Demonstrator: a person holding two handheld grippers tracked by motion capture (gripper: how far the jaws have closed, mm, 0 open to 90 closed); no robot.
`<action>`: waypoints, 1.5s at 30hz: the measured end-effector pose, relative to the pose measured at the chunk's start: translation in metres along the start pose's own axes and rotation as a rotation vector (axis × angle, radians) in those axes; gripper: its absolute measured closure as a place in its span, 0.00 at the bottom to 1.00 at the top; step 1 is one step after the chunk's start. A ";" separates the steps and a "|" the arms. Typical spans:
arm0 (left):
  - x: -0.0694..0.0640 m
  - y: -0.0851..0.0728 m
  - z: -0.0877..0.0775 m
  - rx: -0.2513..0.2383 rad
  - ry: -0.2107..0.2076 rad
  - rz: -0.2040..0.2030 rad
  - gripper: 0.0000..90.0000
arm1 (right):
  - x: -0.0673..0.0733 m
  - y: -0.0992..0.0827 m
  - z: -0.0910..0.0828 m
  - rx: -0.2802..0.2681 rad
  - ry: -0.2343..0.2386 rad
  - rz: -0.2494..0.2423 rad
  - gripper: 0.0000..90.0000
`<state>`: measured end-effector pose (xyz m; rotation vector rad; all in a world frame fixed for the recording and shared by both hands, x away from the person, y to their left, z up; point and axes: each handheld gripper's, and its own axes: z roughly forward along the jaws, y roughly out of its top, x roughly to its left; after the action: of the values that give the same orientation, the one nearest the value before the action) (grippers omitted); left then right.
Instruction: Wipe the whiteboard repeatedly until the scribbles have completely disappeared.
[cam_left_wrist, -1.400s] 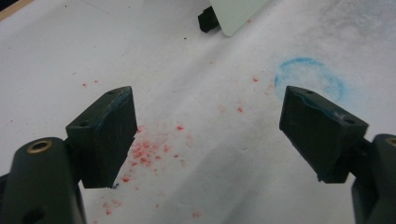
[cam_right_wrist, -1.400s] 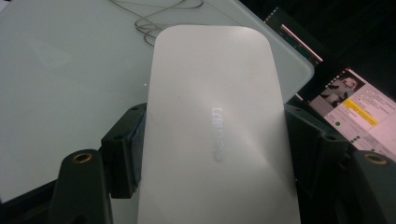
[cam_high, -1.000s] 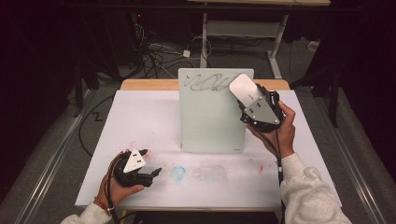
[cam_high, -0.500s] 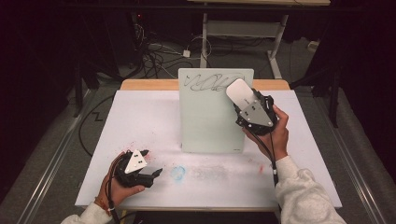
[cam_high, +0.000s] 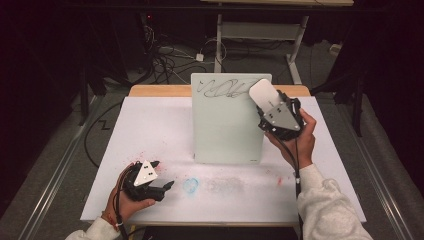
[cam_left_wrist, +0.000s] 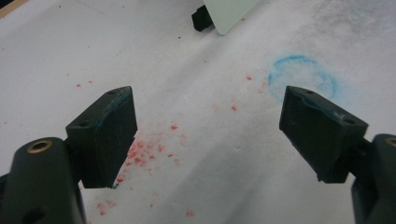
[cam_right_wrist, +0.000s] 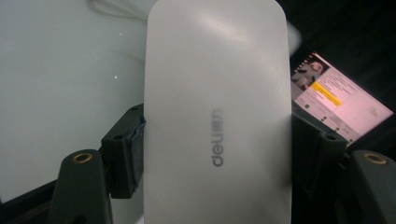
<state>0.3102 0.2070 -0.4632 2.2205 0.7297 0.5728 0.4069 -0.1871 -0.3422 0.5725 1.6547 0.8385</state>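
One whiteboard (cam_high: 227, 120) stands upright on a dark foot near the middle of the white worktop (cam_high: 150, 130), with one black scribble (cam_high: 222, 89) along its top edge. One white eraser (cam_high: 264, 94), marked "deli" in the right gripper view, is clamped between the two jaws of the right claw (cam_high: 272, 107), one jaw on each long side. The eraser sits at the board's upper right corner, beside the end of the scribble; contact with the board cannot be confirmed. The left claw (cam_high: 162, 180) rests low over the near left part of the worktop, well apart from the board, both jaws spread wide with nothing between them. One blue ring mark (cam_left_wrist: 302, 83) lies on the worktop just beyond the left claw. Scattered red specks (cam_left_wrist: 144, 151) lie under and around that claw, too many to count
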 end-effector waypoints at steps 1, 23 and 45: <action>0.000 0.000 0.000 0.000 -0.001 0.000 0.21 | -0.005 0.000 0.000 -0.004 -0.005 0.025 0.34; 0.000 0.000 -0.001 -0.001 -0.002 0.002 0.21 | 0.026 -0.001 0.002 -0.011 0.059 -0.023 0.34; -0.001 0.000 -0.001 0.000 -0.003 0.008 0.21 | 0.046 0.008 0.005 -0.012 0.059 0.019 0.34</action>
<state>0.3093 0.2064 -0.4627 2.2250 0.7196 0.5737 0.4003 -0.1465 -0.3646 0.5603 1.6994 0.8861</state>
